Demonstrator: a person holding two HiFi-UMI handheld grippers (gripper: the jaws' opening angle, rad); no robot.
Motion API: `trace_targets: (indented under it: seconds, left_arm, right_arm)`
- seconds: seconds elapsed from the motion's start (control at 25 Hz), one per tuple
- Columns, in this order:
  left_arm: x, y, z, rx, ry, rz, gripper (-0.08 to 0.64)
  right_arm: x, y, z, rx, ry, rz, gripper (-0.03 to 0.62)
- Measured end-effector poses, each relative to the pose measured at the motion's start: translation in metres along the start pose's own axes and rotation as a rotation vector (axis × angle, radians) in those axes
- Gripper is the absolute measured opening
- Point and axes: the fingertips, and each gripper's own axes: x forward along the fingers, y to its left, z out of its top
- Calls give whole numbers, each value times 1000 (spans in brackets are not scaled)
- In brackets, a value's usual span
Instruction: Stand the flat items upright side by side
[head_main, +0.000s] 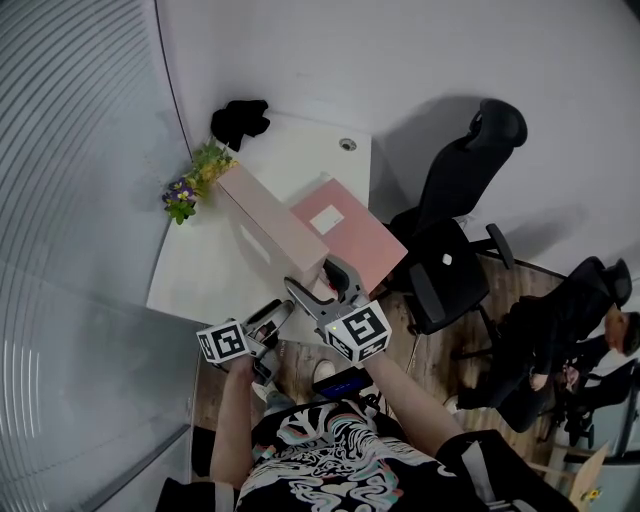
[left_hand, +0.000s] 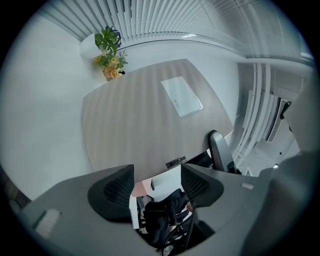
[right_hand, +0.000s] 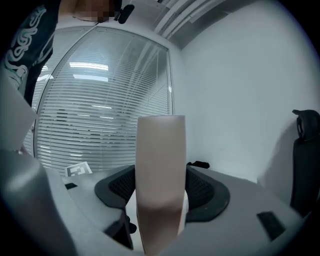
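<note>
A long beige box (head_main: 268, 222) stands on its edge on the white table (head_main: 205, 275). My right gripper (head_main: 322, 282) is shut on its near end. In the right gripper view the box's narrow edge (right_hand: 161, 165) fills the gap of the right gripper (right_hand: 160, 192), with both pads against it. A pink flat box (head_main: 350, 235) with a white label lies flat just right of the upright one. My left gripper (head_main: 272, 320) hangs open at the table's front edge, left of the right one. In its own view the left gripper (left_hand: 157, 182) holds nothing and faces the upright box's broad labelled side (left_hand: 145, 125).
A small pot of flowers (head_main: 192, 182) stands at the table's far left, beyond the box's far end. A black object (head_main: 240, 120) lies at the far corner. A black office chair (head_main: 455, 235) stands right of the table, and a person (head_main: 560, 340) sits further right.
</note>
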Motion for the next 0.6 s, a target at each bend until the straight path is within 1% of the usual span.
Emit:
trace_targets:
  seconds: [0.12, 0.2, 0.36, 0.52, 0.6]
  left_arm:
    - [-1, 2, -2, -2, 4, 2, 276]
    - [-1, 3, -2, 1, 7, 3, 276]
    - [1, 1, -2, 29, 21, 12, 276]
    - [4, -5, -3, 26, 39, -9, 282]
    - [4, -5, -4, 41, 50, -8, 284]
  right_arm:
    - [-2, -1, -12, 5, 26, -5, 295]
    - [-4, -2, -16, 12, 27, -8, 293]
    - [-4, -2, -15, 18, 24, -6, 295]
    - [-5, -1, -16, 28, 28, -5, 296]
    - [-5, -1, -17, 41, 30, -10, 296]
